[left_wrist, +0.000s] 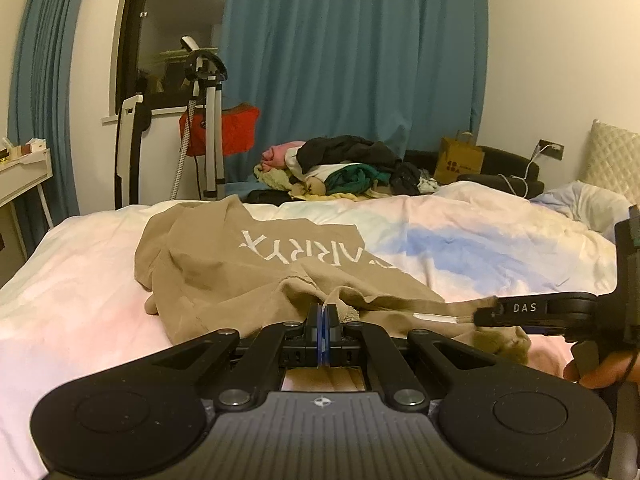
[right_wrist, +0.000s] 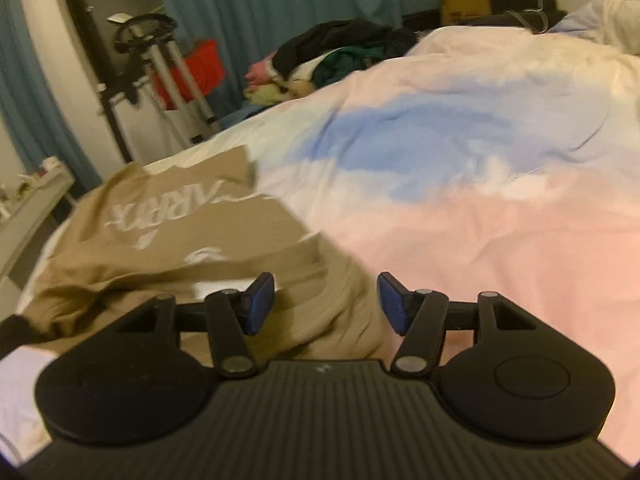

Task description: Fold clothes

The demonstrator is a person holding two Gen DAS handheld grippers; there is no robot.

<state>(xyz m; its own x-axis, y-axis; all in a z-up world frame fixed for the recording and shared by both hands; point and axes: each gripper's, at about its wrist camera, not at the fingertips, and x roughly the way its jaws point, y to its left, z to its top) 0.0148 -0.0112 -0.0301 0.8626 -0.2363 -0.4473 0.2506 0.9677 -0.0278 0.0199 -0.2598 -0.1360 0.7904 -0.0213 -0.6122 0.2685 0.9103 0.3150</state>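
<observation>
While the left gripper [left_wrist: 323, 312] pinches a near edge of the tan T-shirt [left_wrist: 248, 276], pads pressed together on the cloth, the shirt lies rumpled on the near left part of the pastel duvet [left_wrist: 460, 236]. Holding the hem likely anchors one side for straightening the garment. Right gripper [right_wrist: 326, 302] hovers over the shirt's right edge, blue pads [right_wrist: 260, 300] spread, nothing between them; probably ready for a second hold. White print on the shirt appears upside down, roughly "ARRYX", partly creased. "DAS" is legible on the right gripper's side. Unfolded clothes pile [left_wrist: 340, 168] sits beyond the bed.
</observation>
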